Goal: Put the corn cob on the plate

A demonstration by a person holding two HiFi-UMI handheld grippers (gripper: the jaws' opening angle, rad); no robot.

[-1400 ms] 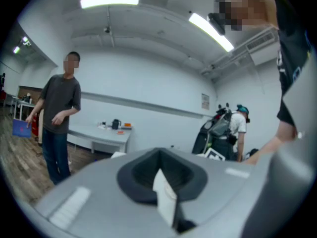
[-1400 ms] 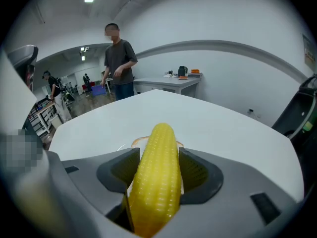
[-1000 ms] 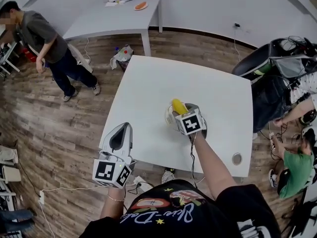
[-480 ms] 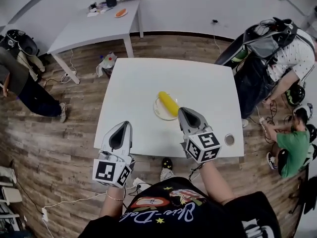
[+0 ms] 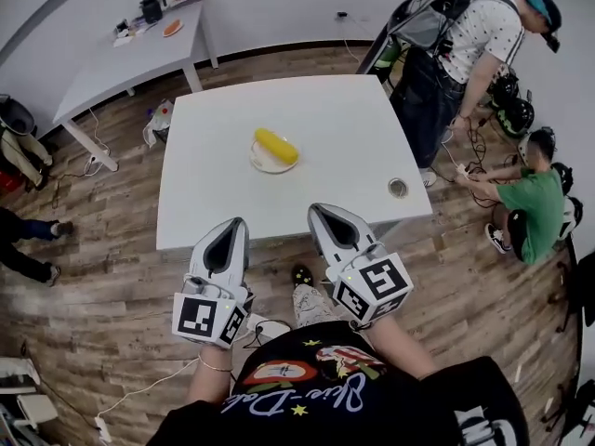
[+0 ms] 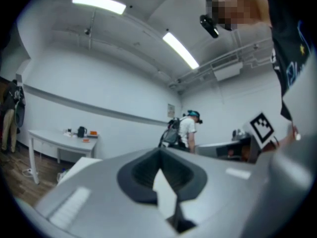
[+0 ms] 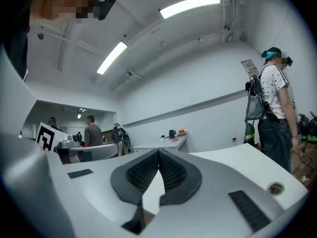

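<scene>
looks done: see the corn cob [image 5: 277, 145] lying across the plate [image 5: 263, 164], mid-desk [image 5: 344, 137]. holding left gripper [image 5: 232, 226] and right gripper [image 5: 318, 212] off the near edge, well apart from the plate, both with jaws pressed together on nothing. little left to spoil, probably. could roll the round cob off the shallow plate by knocking the desk or swinging a gripper in. worth minding the person [image 5: 465, 45] by the far corner too.

White table [image 5: 307, 137] w/ round grommet [image 5: 398, 189] nr right edge; side table [image 5: 121, 63] at wall w/ kettle [image 5: 152, 8]; standing person [image 5: 465, 35] w/ backpack; crouched person [image 5: 530, 207], green shirt.
</scene>
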